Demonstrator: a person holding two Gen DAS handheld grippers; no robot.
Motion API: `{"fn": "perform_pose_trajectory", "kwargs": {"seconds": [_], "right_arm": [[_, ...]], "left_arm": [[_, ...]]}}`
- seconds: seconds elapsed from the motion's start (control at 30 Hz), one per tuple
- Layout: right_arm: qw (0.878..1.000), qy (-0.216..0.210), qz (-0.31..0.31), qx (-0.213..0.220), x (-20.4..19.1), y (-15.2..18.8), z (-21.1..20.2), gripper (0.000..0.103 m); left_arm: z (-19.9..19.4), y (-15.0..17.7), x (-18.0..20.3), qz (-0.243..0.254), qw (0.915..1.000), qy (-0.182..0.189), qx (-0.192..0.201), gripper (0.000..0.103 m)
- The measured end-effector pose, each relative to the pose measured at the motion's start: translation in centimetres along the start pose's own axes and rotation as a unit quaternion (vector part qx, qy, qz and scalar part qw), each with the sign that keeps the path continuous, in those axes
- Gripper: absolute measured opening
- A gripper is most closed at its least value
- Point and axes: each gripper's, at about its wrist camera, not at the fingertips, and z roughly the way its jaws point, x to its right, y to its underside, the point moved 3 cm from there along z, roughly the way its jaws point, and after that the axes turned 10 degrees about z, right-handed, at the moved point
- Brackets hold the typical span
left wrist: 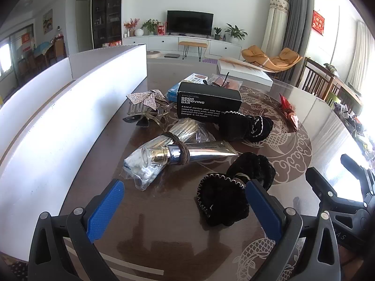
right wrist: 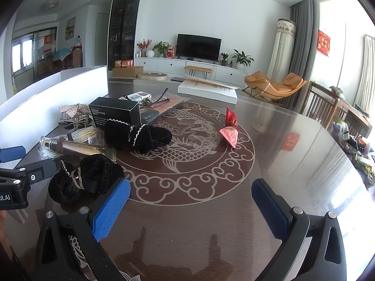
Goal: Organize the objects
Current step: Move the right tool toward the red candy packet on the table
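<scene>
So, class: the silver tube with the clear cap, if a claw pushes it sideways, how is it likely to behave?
The silver tube lies on its side and looks round, so it may roll. Its flat crimped end and the brown band around its neck could check that. The glossy table probably lets it slide easily.

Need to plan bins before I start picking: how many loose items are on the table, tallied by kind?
Black velvet scrunchies: 2
Boxes: black box, white box: 2
Silver tube: 1
Swab bags: 2
Hair clips: at least 2, tangled
Red packet: 1
Flat packets behind black box: at least 3, partly hidden
Total: at least 13
</scene>
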Motion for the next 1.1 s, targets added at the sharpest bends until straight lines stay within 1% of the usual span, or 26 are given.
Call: {"fn": "perform_pose_trajectory", "kwargs": {"seconds": [0.37,0.57,0.8,1.1], "right_arm": [[1.000,-0.001,-0.002,-0.002,-0.2,0.0,0.2,0.103],[1.000,-0.001,-0.003,-0.004,-0.3,0.1,0.3,0.103],[1.000,-0.004,0.001,-0.006,0.0,0.1,0.3,0.103],[1.000,-0.006,0.004,-0.009,0.1,0.0,0.4,0.103]], "left_arm": [[0.3,0.2,-0.1,0.000,1.0000,0.000,-0.007,0.103],[0.5,0.3,0.0,0.008,0.9999,-0.008,-0.013,0.103],[0.9,0.7,-1.1,-0.012,0.9997,-0.002,-0.021,0.103],[1.2,0.8,-0.4,0.009,0.9996,-0.011,-0.025,0.103]]}}
